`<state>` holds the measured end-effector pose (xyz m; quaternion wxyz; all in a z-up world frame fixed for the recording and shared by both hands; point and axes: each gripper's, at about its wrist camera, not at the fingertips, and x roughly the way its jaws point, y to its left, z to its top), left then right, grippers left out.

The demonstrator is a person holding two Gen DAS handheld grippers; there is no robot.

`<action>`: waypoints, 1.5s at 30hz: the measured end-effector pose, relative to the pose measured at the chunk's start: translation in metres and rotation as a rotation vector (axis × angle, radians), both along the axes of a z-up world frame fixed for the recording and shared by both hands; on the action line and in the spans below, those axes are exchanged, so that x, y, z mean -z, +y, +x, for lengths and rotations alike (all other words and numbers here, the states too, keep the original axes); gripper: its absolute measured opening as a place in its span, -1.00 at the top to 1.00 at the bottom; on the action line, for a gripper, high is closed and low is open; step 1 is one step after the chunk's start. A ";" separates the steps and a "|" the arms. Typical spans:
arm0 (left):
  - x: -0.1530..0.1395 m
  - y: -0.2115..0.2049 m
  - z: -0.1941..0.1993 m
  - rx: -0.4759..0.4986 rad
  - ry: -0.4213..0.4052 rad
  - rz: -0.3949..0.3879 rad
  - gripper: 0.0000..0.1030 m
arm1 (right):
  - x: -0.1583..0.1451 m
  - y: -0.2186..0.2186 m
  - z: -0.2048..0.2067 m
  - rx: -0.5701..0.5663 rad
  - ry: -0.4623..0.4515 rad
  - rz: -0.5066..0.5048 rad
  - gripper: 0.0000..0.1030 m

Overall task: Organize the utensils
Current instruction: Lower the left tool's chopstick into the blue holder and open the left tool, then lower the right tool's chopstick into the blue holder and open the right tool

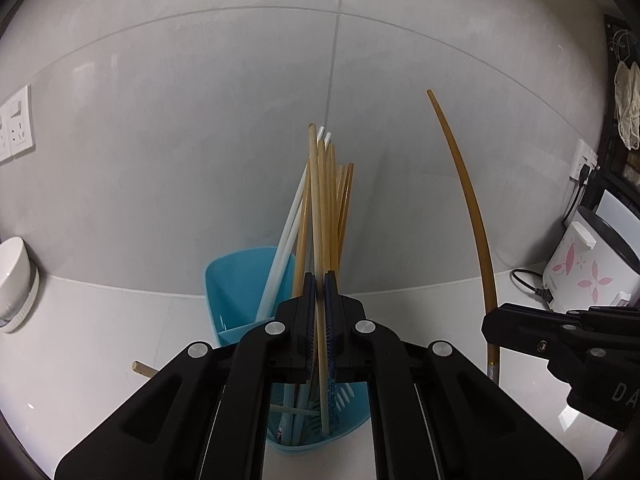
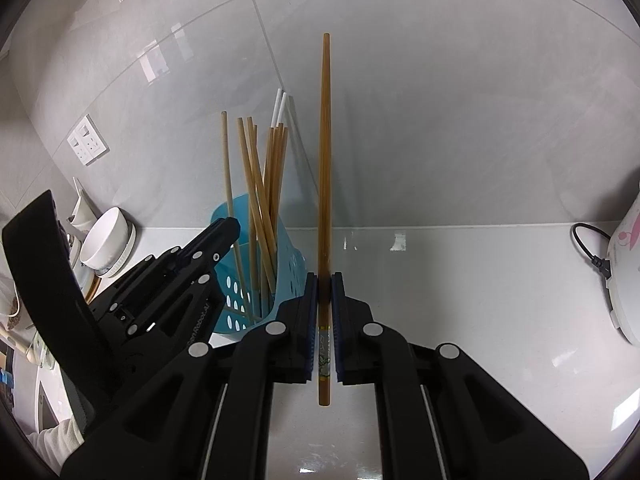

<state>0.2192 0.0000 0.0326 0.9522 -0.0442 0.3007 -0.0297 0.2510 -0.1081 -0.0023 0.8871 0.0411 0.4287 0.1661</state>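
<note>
Chopstick (image 1: 320, 240) clenched in left tongs (image 1: 319, 280) stands in blue holder (image 1: 236, 280) near the bench's (image 2: 480, 280) back edge; right tongs (image 2: 324, 280) clench a darker chopstick (image 2: 325, 160).

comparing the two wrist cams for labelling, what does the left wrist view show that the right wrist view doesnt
Only the left wrist view: a loose stick lying on the counter left of the holder, and the left gripper shut on a pale chopstick standing in the holder.

Only the right wrist view: the holder's perforated side, stacked dishes at left, and the printed band on the dark chopstick clamped in the right gripper.

Both: the blue holder of chopsticks, tiled wall, wall socket, white rice cooker with its cord, and both grippers.
</note>
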 end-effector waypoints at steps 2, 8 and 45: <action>-0.003 0.001 -0.001 0.001 0.006 -0.003 0.88 | -0.001 0.000 0.000 -0.001 -0.002 0.002 0.88; -0.019 0.006 -0.007 -0.008 0.052 0.008 0.60 | -0.004 -0.001 -0.003 -0.005 -0.011 0.005 0.88; -0.012 0.096 -0.052 -0.183 0.278 0.023 -0.88 | 0.013 0.064 0.015 -0.052 -0.182 0.108 0.88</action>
